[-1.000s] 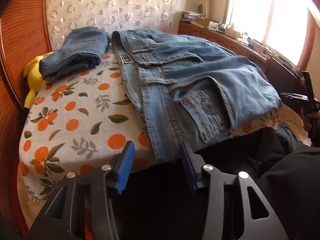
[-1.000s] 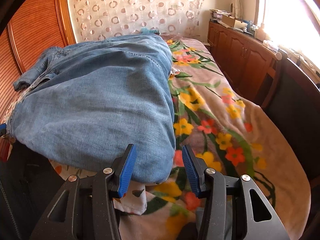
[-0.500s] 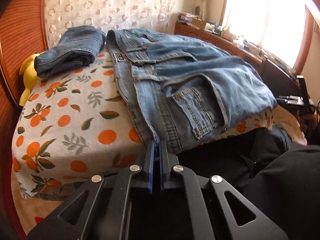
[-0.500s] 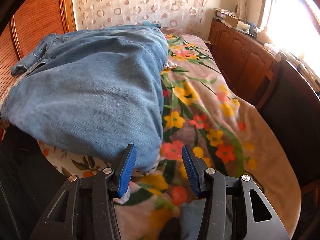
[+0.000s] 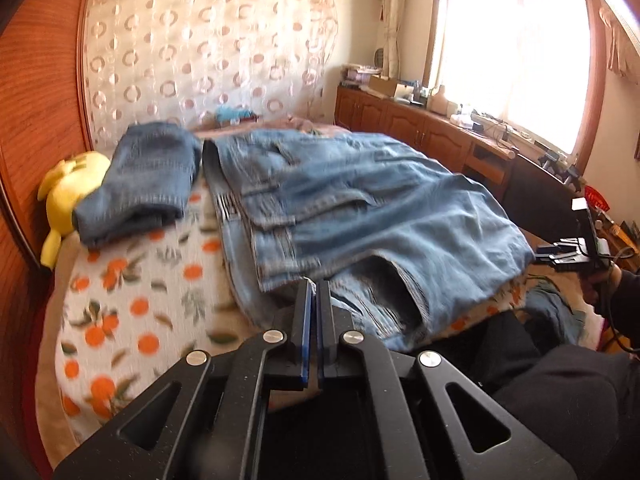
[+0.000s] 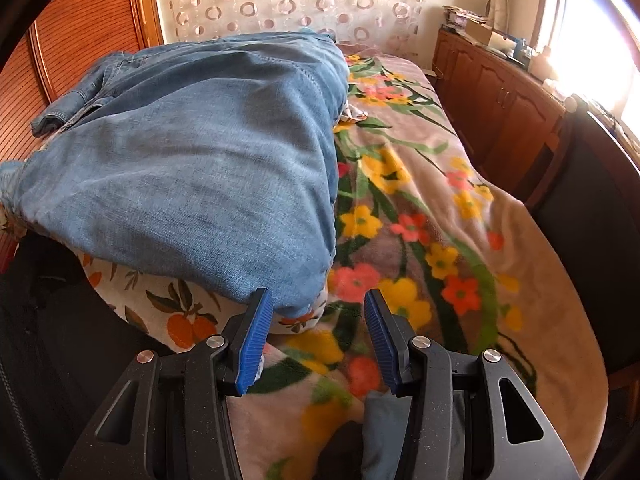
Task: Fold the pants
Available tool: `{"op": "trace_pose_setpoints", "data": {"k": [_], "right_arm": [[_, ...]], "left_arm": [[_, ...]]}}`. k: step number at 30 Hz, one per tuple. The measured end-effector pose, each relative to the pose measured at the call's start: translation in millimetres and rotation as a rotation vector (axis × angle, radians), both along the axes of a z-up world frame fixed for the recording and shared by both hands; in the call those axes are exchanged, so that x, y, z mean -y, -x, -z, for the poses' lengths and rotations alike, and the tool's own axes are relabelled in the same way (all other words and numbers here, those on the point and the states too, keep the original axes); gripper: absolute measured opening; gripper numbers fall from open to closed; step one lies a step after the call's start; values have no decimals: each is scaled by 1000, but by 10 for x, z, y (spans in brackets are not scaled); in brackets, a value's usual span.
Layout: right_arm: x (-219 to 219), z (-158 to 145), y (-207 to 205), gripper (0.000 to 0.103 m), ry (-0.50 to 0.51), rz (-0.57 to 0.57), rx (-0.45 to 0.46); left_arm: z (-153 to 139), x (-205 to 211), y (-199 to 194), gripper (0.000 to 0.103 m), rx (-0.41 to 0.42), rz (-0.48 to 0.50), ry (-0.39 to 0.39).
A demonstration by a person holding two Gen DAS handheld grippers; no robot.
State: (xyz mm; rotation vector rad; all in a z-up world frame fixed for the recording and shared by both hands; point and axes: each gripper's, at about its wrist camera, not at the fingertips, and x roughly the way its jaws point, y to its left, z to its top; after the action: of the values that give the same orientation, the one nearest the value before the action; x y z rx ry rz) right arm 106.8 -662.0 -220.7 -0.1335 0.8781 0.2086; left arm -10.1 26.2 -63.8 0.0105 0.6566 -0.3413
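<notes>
The left gripper (image 5: 313,286) was wide open a second ago; now its jaws have snapped together on the near edge of the jeans (image 5: 360,216), and that pinched denim edge is coming up off the bed with it. Over at the right gripper (image 6: 318,306), the jeans' corner now sits between the jaws, against the left one.

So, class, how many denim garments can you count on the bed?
2. The folded jeans lie beside the yellow plush toy; the light-blue pants are spread across the bed's middle. Others may be hidden.
</notes>
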Motion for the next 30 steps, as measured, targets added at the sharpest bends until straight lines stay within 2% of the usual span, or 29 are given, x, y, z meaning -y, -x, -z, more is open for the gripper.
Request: {"op": "trace_pose_setpoints", "data": {"k": [6,14,16,18,21,25,30], "right_arm": [[-45,76,-8,49,6,-23,-22],[-74,166,-53,49,24,-35,-40],[-56,143,-54,41,13,-33,-30],[-61,139,-44,19,13,-40,-27],[-69,133,-23,3,17,-44,-11],[-69,14,3,1,44,-8,51],[-58,-338,70,1,65,22,158]], "left_arm": [[7,15,-235,1,2,-19,10],[-56,3,-269,1,18,-25,8],[-50,3,-267,1,18,-29,9],[-53,6,-269,1,19,-28,15],[-61,19,-279,1,23,-28,16],[-109,9,-279,1,35,-19,24],[-221,-19,-238,1,64,-14,38]]}}
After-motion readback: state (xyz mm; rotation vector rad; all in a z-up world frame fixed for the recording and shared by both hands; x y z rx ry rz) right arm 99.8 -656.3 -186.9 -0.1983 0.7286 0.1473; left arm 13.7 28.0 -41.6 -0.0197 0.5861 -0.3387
